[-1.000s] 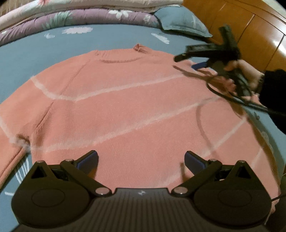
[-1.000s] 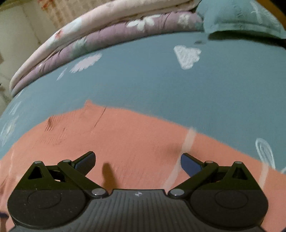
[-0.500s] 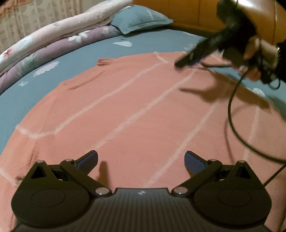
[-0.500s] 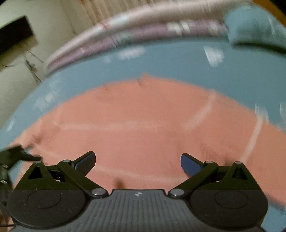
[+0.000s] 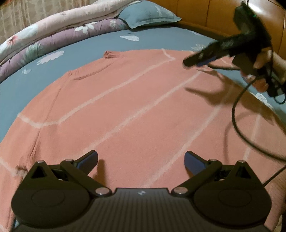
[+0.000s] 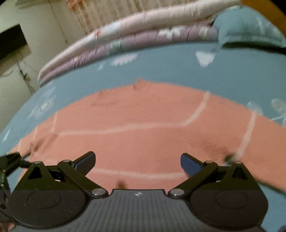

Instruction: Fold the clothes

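Zero folds so far: pink sweater (image 5: 135, 107) flat on bed (image 5: 85, 48), collar at twelve o'clock, left gripper (image 5: 141, 160) and right gripper (image 6: 136, 159) wide open, empty.

Sweater (image 5: 135, 100): salmon pink, crossed by thin pale-white lines. Bed sheet (image 5: 75, 44): dusty blue, scattered white flower prints. Folded quilts along the far edge: upper quilt (image 5: 59, 19) pale pink with floral print; lower quilt (image 5: 59, 39) mauve with white flowers. Pillow (image 5: 148, 14): blue, faint print. Headboard (image 5: 205, 14): orange-brown wood. Gripper fingers (image 5: 88, 159): black with dark blue pads.
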